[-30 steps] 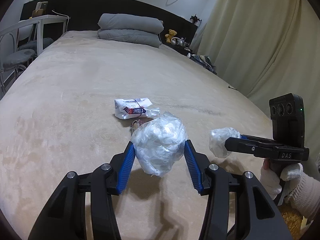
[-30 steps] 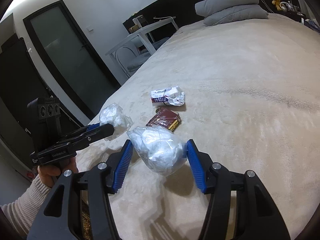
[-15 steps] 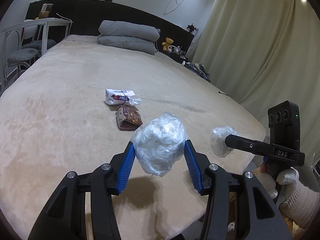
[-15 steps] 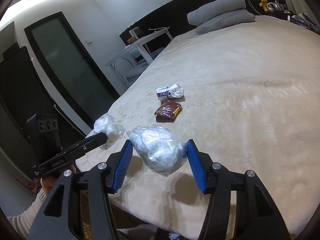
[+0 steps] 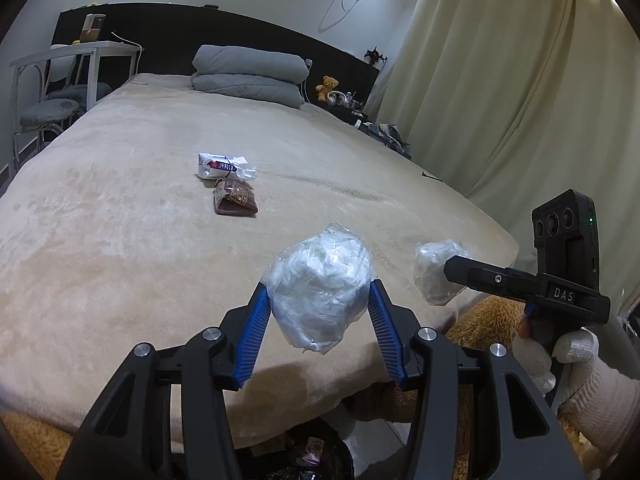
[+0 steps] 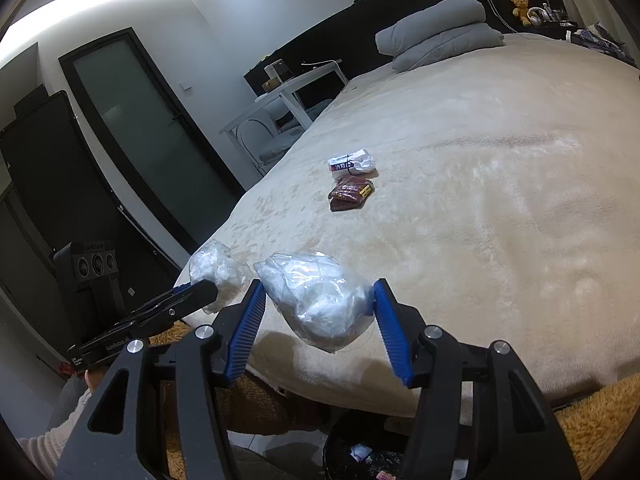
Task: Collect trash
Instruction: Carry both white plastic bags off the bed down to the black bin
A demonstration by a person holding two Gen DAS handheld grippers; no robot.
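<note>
Evidently each gripper clamps 1 crumpled plastic wad: the left gripper (image 5: 318,310) pinches its plastic wad (image 5: 320,290) at frame centre, and the right gripper (image 6: 320,312) squeezes the other wad (image 6: 316,300) likewise. Both hover past the bed (image 5: 120,240) edge, probably above the bin (image 6: 360,452) at the bottom. 2 wrappers, a white wrapper (image 5: 224,166) and a brown wrapper (image 5: 236,200), lie mid-bed, uncollected.
</note>
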